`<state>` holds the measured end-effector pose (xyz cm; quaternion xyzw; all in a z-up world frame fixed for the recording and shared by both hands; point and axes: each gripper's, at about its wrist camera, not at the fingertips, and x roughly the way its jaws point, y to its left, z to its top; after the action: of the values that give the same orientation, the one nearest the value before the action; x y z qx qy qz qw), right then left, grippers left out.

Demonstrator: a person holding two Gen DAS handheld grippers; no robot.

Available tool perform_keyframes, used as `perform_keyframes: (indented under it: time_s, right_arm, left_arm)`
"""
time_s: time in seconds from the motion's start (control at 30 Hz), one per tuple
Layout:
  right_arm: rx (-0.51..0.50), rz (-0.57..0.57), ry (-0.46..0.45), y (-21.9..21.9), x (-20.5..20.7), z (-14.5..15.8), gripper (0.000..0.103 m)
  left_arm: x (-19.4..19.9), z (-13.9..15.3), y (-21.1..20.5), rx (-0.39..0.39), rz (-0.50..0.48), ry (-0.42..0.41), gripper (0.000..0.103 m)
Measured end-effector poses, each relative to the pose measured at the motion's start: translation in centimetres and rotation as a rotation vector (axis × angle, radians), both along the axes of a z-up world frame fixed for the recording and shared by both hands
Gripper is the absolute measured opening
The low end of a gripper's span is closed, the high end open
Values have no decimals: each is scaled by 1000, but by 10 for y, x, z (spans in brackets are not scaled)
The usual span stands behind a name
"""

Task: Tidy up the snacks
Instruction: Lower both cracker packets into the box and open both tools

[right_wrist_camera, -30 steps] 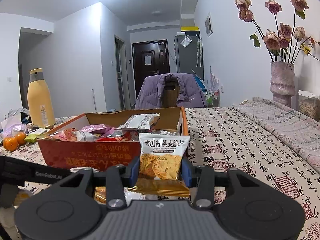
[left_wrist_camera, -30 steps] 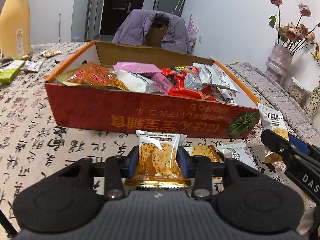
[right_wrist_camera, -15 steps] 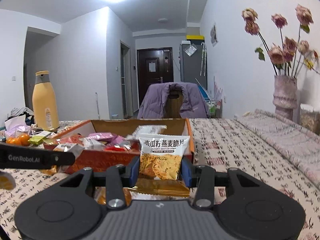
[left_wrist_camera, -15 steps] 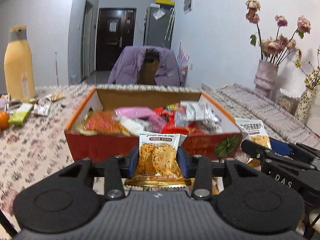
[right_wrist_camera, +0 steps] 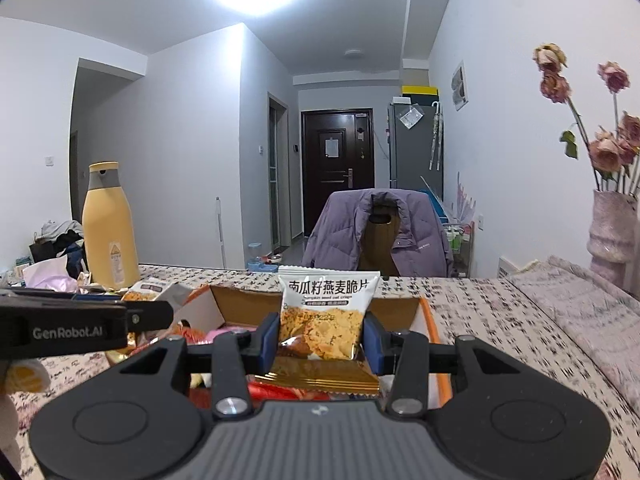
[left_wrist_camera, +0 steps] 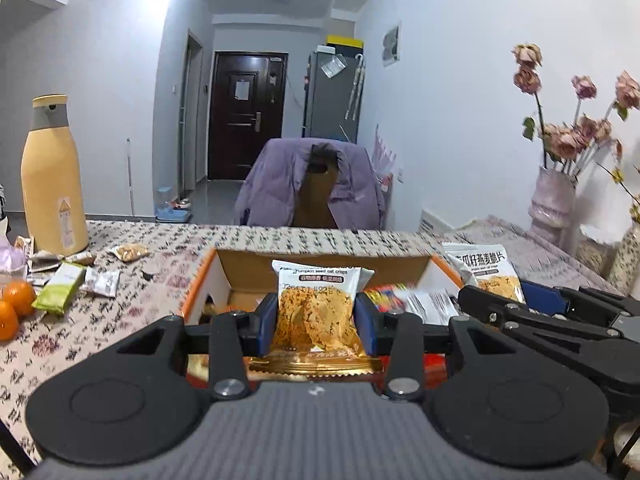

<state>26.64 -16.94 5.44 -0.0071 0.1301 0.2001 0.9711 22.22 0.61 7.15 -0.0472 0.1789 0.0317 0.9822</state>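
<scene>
Your left gripper [left_wrist_camera: 315, 322]: jaws clamped on crisp packet [left_wrist_camera: 316, 312], upright, long axis vertical, gold seal at bottom, printed top up. Packet sits over snack box [left_wrist_camera: 202, 280] near edge. Your right gripper [right_wrist_camera: 320, 338]: jaws clamped on second crisp packet [right_wrist_camera: 325, 320], also upright, label facing cam, above box too. Box on table w/ calligraphy-print cloth [left_wrist_camera: 120, 320]. Yellow bottle [left_wrist_camera: 52, 176], oranges [left_wrist_camera: 18, 298], loose wrappers at left. Vase [left_wrist_camera: 554, 204] w/ dried roses at right; chair w/ purple jacket [left_wrist_camera: 312, 184] behind table.
</scene>
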Motion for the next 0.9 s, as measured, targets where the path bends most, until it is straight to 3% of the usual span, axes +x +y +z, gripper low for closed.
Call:
perform_keyframes:
  time_s: [0.43,0.77,0.87,0.9]
  right_arm:
    - [-7,-10,37,34,56,-10,42]
    - [-9,-7,41,32,61,-29,43]
    - [-14,-12,50,30,60,-30,45]
    - [-11,-10,53,29,59,-30,53]
  left_arm:
    - [61,-10,25,-17,85,-2,41]
    - [68,-31,39,-13,81,9,42]
    - [66,-35,43,-14,91,8,46]
    - [65,-34,44,-18,93,3,52]
